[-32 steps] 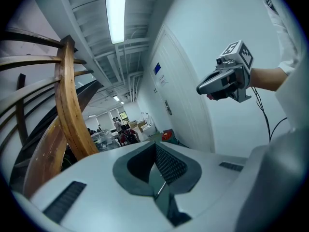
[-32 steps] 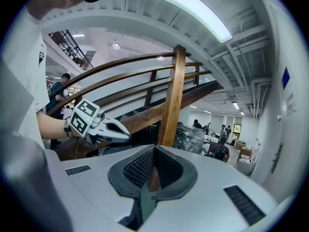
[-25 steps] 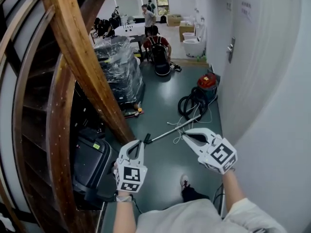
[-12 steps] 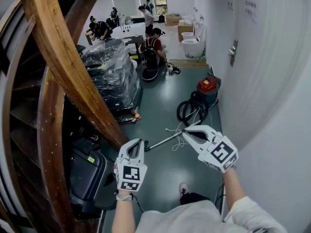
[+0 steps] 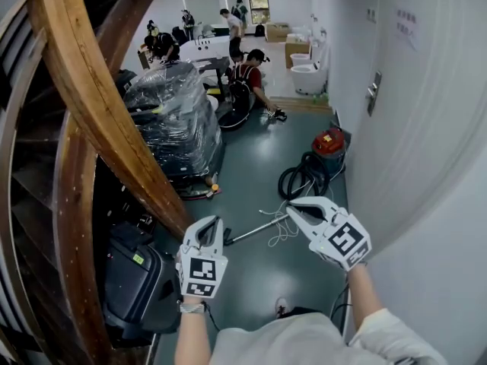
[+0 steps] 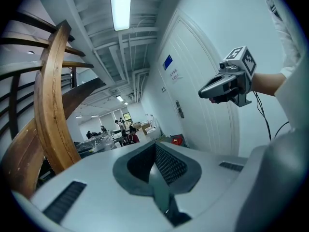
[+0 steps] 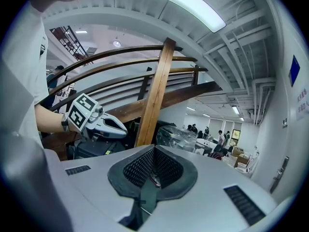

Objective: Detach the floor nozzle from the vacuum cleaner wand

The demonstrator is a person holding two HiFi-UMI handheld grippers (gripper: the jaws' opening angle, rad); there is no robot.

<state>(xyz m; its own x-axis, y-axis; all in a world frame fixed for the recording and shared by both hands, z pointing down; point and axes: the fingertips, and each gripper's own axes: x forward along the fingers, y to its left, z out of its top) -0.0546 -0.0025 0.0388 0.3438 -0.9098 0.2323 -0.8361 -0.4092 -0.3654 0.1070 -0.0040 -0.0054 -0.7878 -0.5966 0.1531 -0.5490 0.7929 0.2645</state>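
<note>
left hand-held gripper (image 5: 214, 223) and right hand-held gripper (image 5: 294, 204) held over the floor (image 5: 255, 280)
both pressed together, empty; the vacuum wand (image 5: 255, 230) lies on the floor beyond them.

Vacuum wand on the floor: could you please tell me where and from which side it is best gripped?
Probably the bare metal tube of the wand, about mid-length, from above with jaws across it: it lies flat on the floor, slim and straight, slanting from the hose toward the left gripper.
</note>
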